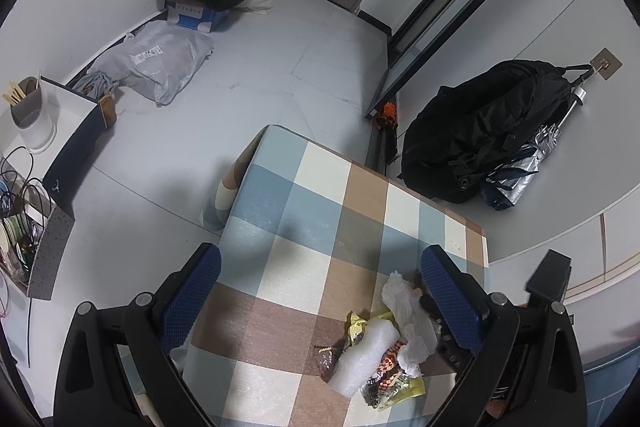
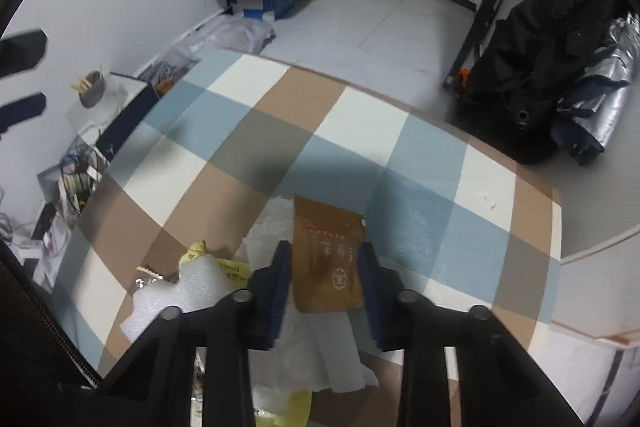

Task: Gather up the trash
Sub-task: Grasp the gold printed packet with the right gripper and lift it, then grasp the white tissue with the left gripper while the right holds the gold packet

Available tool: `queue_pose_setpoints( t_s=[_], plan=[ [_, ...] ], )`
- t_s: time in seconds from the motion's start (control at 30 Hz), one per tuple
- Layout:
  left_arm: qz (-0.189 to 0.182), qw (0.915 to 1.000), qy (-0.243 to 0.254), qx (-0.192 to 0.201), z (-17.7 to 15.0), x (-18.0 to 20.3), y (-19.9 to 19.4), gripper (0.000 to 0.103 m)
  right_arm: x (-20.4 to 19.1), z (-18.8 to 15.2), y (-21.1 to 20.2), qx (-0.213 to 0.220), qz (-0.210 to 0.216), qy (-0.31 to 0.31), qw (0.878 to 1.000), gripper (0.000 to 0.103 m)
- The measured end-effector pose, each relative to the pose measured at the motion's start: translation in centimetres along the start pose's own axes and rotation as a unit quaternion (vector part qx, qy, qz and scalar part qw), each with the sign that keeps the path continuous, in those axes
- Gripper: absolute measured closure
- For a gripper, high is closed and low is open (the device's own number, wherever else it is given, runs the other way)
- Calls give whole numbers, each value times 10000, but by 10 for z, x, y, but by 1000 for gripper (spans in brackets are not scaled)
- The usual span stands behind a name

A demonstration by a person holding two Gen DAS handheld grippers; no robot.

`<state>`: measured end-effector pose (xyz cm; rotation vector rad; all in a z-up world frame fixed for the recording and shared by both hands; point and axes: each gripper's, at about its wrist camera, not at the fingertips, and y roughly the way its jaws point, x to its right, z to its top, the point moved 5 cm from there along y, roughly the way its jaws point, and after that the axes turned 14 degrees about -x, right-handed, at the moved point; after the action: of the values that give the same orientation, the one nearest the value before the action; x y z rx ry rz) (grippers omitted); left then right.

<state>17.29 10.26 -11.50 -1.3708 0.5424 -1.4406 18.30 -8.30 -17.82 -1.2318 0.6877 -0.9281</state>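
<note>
Two blue pads of the right gripper (image 2: pixel 325 269) pinch a brown packet (image 2: pixel 326 255); the white tissue (image 2: pixel 320 359) beneath might snag and drag along. Left gripper (image 1: pixel 320 291) hangs wide apart, the wrapper pile (image 1: pixel 384 351) just inside its right finger.

Blue, cream and brown checked tablecloth (image 2: pixel 420 167), brown packet (image 2: pixel 326 259), white foam (image 1: pixel 362 359), yellow wrapper (image 1: pixel 414 389)

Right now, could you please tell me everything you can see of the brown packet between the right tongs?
The brown packet is a flat, rectangular, paper-like sachet with a red printed band, pale characters and a round emblem. It stands lengthwise between the blue pads of the right tongs, which are clamped on its two long edges. Its far end points at the checked tablecloth; crumpled white tissue lies beneath it.
</note>
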Motion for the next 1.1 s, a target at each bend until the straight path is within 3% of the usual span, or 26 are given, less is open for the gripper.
queue_pose_setpoints(
  t_s=[0.03, 0.13, 0.3, 0.43, 0.77, 0.87, 0.97, 1.1],
  plan=[
    [-8, 10000, 14, -11, 0, 1, 0, 4, 2, -1, -2, 42, -22, 9, 10000, 93],
    [-11, 10000, 70, -18, -1, 3, 0, 4, 12, -5, -10, 154, 40, 139, 9998, 99],
    [3, 9995, 312, -79, -6, 11, 4, 4, 29, -14, -21, 273, 157, 459, 9984, 103],
    [72, 9950, 959, -263, -19, 34, 13, 4, 46, -29, -35, 405, 353, 750, 9957, 103],
    [304, 9668, 2452, -656, -65, 92, 48, 4, 88, -71, -71, 895, 779, 1541, 9809, 103],
    [506, 9532, 2866, -815, -82, 112, 64, 5, 104, -86, -77, 1016, 934, 1871, 9726, 103],
    [733, 9414, 3169, -895, -93, 123, 75, 10, 117, -98, -81, 1082, 940, 2078, 9676, 103],
    [909, 9345, 3270, -1078, -101, 126, 90, 20, 130, -109, -86, 1184, 949, 2199, 9637, 103]
  ],
)
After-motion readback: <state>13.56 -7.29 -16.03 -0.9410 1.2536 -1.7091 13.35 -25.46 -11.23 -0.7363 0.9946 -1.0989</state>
